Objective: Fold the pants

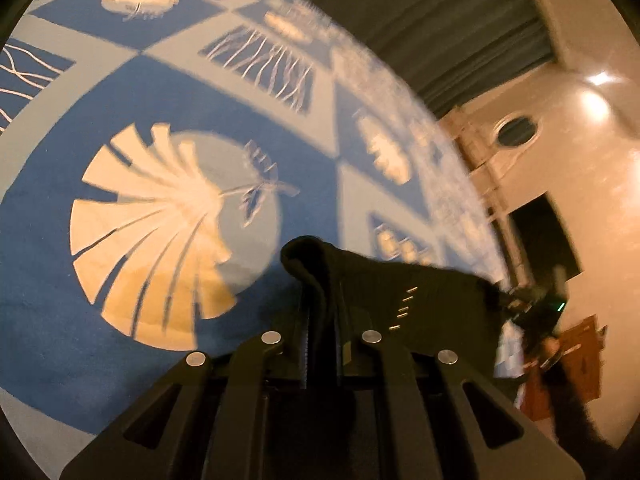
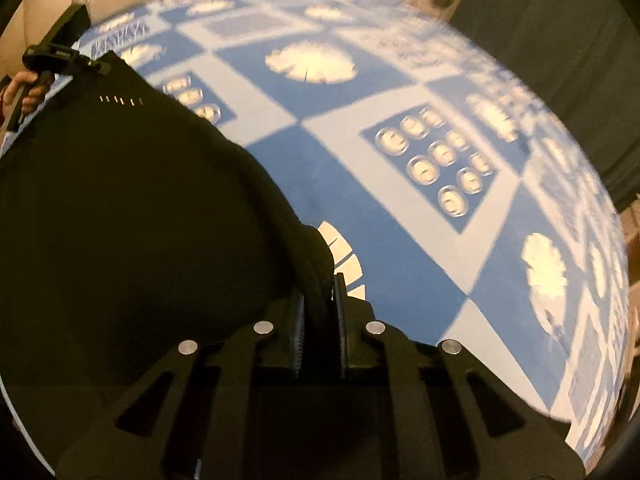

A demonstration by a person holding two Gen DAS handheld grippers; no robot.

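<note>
Black pants (image 2: 120, 208) hang stretched between both grippers over a blue patterned bedspread (image 2: 400, 216). My left gripper (image 1: 322, 280) is shut on a bunched edge of the pants (image 1: 400, 280), which run off to the right toward the other gripper (image 1: 536, 304). My right gripper (image 2: 320, 292) is shut on a thick fold of the same cloth; the dark fabric fills the left half of that view. At its far end the other gripper (image 2: 52, 56) and a hand (image 2: 24, 88) hold the opposite corner. A row of small metal rivets (image 2: 120, 100) shows on the cloth.
The bedspread (image 1: 160, 160) with white leaf and shell prints spreads under both grippers. Beyond its right edge in the left wrist view lie a glossy cream floor (image 1: 580, 160), a dark curtain (image 1: 420, 20) and a brown object (image 1: 576, 360).
</note>
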